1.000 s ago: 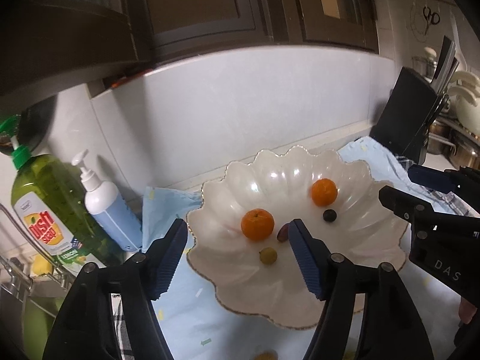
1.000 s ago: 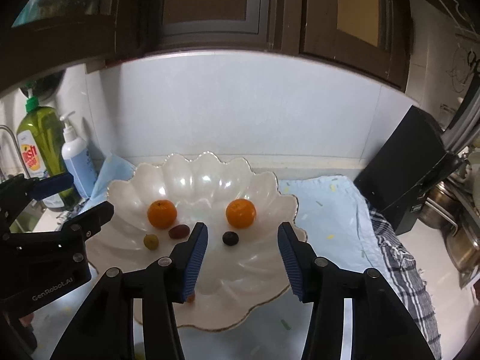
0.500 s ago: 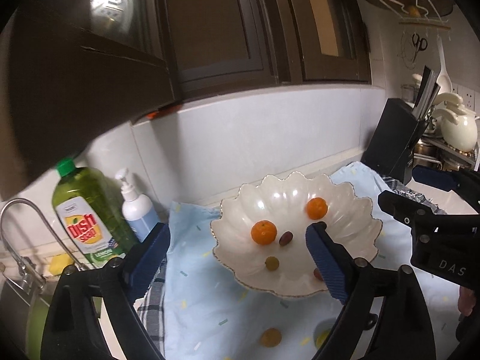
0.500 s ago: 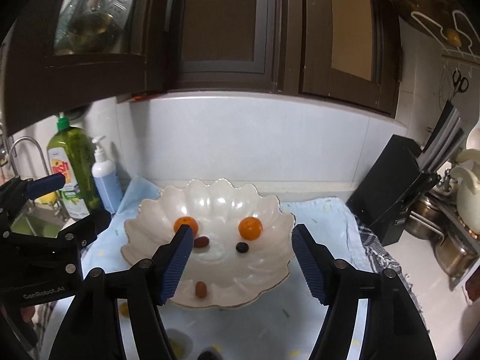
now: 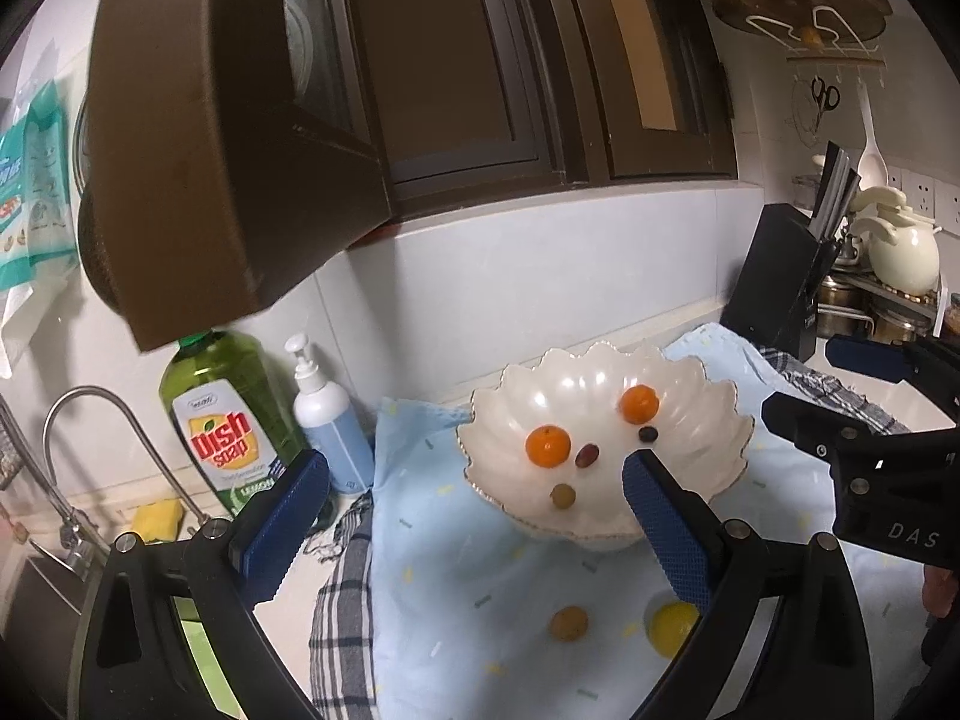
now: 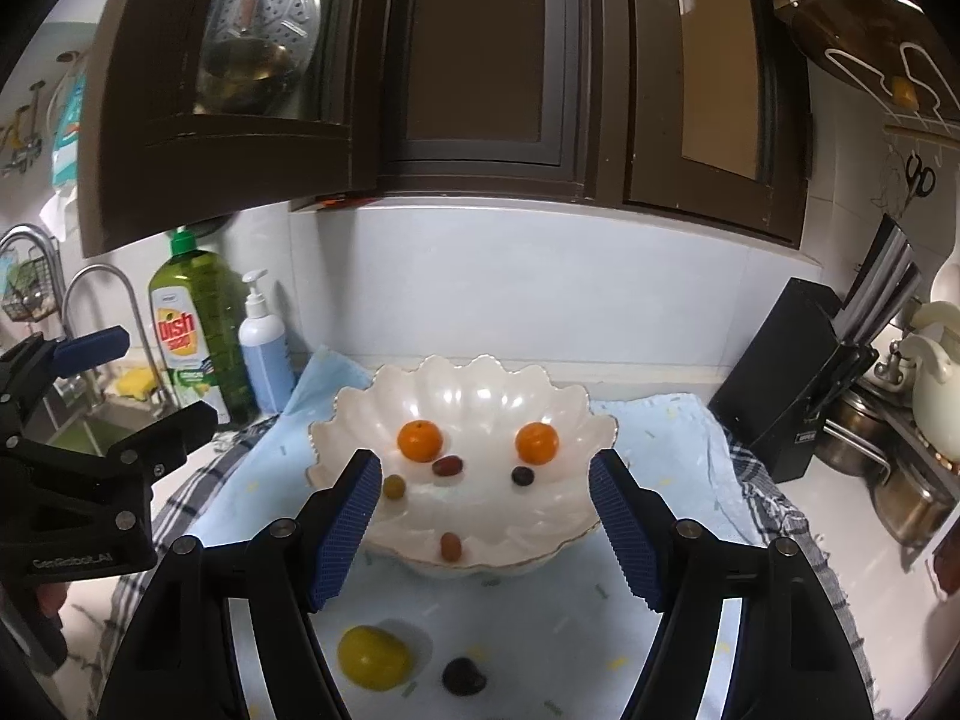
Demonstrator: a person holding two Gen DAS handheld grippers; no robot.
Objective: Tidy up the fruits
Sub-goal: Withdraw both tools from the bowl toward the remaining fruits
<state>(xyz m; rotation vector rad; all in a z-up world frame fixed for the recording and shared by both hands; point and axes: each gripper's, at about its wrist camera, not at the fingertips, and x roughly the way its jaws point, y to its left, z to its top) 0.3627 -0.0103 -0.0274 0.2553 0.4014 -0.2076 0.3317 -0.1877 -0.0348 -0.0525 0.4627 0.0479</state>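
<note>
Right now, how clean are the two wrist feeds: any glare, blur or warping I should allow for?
Left wrist: strong fisheye bending, glare patches inside the scalloped bowl, cabinet soft and dark. Right wrist: same warping and black corners, fruit in the bowl fairly sharp, yellow fruit on the cloth slightly soft.

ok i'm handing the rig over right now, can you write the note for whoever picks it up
Left gripper: open, nothing between its blue pads; jaws have just been opening.
Right gripper: open, empty, also just been opening.
Both sit short of the white scalloped bowl on the light blue cloth.
Done: in the bowl are two small oranges, a dark red grape, a dark blue berry, a green grape and a reddish grape near the front rim.
Left: on the cloth in front of the bowl, a yellow fruit, a dark plum-like fruit and a brownish fruit.
</note>
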